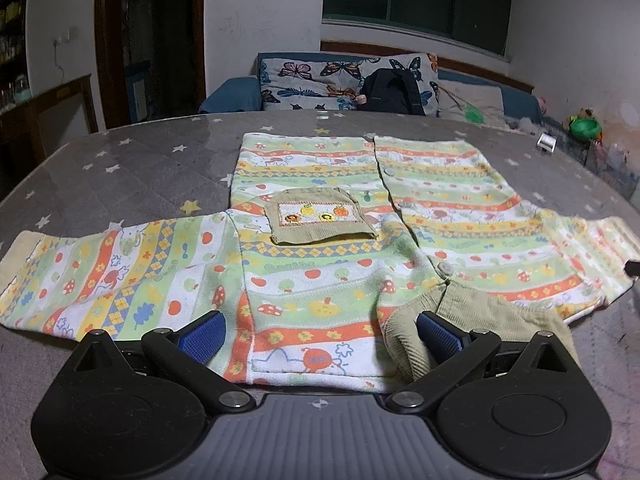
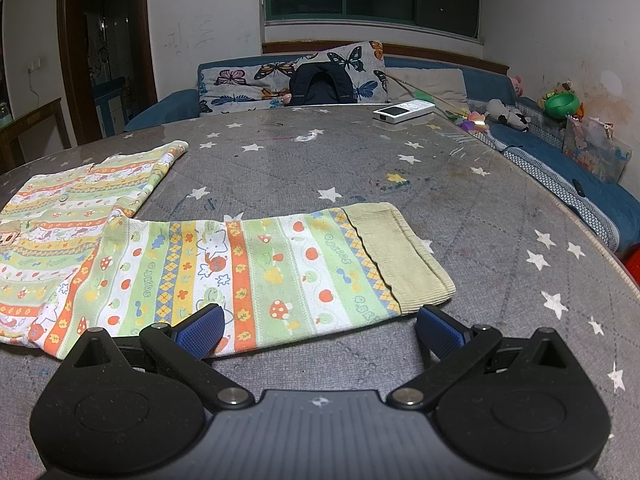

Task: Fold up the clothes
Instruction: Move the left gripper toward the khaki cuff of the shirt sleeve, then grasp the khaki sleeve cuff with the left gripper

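Cardigan spread flat across table centre, collar at near edge, both grippers, left and right, wide and empty; shallow pinch likely to slip off sleeve.

- Jacket: child's, striped green, orange, yellow and white with fruit prints; lies flat, front up, sleeves spread.
- Pocket: khaki corduroy, on chest.
- Cuff: khaki ribbed, flat.
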Demonstrator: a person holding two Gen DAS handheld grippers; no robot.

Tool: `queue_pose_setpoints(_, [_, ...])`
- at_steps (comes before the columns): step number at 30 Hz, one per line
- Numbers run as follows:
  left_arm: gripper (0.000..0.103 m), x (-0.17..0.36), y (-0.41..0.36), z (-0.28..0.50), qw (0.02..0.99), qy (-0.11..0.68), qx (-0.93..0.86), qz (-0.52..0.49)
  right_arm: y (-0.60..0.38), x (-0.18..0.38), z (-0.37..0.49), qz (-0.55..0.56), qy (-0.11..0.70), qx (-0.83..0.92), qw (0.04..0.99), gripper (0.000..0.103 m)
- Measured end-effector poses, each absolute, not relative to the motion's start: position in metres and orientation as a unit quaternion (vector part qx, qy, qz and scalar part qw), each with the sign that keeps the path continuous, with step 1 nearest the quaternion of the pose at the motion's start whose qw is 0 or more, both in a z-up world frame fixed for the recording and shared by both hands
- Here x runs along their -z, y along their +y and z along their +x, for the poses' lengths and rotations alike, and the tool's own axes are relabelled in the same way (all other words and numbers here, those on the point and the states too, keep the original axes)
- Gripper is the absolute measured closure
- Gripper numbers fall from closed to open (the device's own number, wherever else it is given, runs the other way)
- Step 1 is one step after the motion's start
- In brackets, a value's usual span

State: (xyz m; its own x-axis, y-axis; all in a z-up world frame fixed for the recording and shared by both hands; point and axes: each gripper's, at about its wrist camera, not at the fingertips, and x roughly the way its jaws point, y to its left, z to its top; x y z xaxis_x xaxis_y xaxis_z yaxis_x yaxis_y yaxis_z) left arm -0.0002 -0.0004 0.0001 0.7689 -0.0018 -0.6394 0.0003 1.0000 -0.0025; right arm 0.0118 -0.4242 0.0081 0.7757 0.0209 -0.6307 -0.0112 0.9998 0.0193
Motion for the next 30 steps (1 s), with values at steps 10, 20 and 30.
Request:
queue_pose_setpoints(10, [0.000,-0.016,0.015,-0.011,0.952,0.304,-0.003,-0.024,-0.423,-0.008,0.012,0.007,0.336,-0.008,0.942,0.000])
queue_pose_setpoints(20, [0.000,-0.033,0.110,-0.034,0.944,0.250,-0.192,-0.099,-0.423,-0.008,0.012,0.006,0.336,-0.008,0.942,0.000])
queue_pose_setpoints(30, [0.019,-0.024,0.200,-0.042,0.894,0.253,-0.326,-0.174,-0.423,-0.008,0.012,0.007,0.335,-0.008,0.942,0.000])
